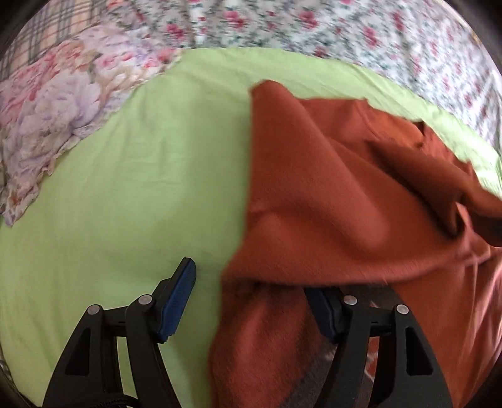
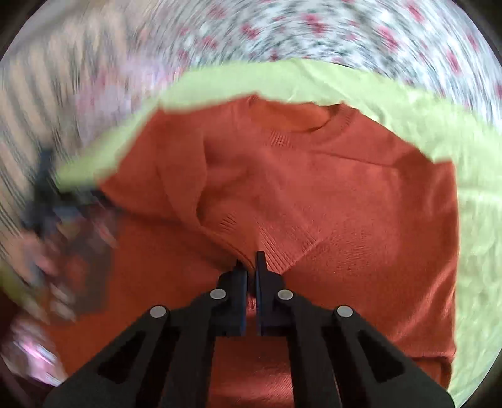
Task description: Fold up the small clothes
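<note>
A rust-orange knit sweater [image 2: 329, 194] lies on a light green sheet [image 1: 125, 194]. In the left wrist view the sweater [image 1: 345, 204] fills the right half, rumpled, and drapes over my left gripper's right finger. My left gripper [image 1: 251, 288] is open; its left finger pad [image 1: 178, 301] rests over bare green sheet. My right gripper [image 2: 251, 266] is shut on a ribbed fold of the sweater near its middle. The sweater's collar [image 2: 329, 122] points away from me. The left gripper shows as a dark blur at the left of the right wrist view [image 2: 56, 201].
A floral bedspread with red flowers [image 1: 345, 28] lies beyond the green sheet. A pale purple floral cloth [image 1: 53, 110] lies at the left, with a plaid fabric [image 1: 56, 28] behind it. The green sheet [image 2: 470, 219] extends to the right of the sweater.
</note>
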The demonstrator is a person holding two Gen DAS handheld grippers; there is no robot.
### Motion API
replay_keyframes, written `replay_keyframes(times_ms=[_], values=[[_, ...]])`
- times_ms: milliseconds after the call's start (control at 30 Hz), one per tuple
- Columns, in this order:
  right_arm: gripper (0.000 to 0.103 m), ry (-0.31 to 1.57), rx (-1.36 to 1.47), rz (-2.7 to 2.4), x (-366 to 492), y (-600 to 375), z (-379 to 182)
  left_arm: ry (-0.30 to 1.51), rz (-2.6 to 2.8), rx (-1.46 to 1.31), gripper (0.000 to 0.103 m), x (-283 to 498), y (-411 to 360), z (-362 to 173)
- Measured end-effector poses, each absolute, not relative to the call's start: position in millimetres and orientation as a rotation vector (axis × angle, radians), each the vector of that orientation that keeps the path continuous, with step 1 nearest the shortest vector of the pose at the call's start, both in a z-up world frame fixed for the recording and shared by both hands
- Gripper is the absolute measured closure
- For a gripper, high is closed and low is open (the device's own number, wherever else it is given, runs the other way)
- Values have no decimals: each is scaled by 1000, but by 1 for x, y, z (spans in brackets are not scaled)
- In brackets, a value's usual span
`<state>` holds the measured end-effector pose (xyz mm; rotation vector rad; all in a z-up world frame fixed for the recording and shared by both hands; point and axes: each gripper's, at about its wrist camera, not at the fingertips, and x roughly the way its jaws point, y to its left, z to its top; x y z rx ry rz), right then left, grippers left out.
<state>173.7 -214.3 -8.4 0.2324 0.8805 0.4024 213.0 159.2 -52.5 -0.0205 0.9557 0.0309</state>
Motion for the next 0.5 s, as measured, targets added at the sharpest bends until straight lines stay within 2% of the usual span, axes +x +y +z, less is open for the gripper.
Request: replay_keyframes(times_ms=[133,200,500], values=[[98,814,701,541,173,-281,12,951,94,-97,40,222,178,-53],[98,804,800,520,176,-303,13,948,89,-146,40,222,186,-55],[95,903,738,162,198,-335,-35,951,87,-139,38,213,189,-53]])
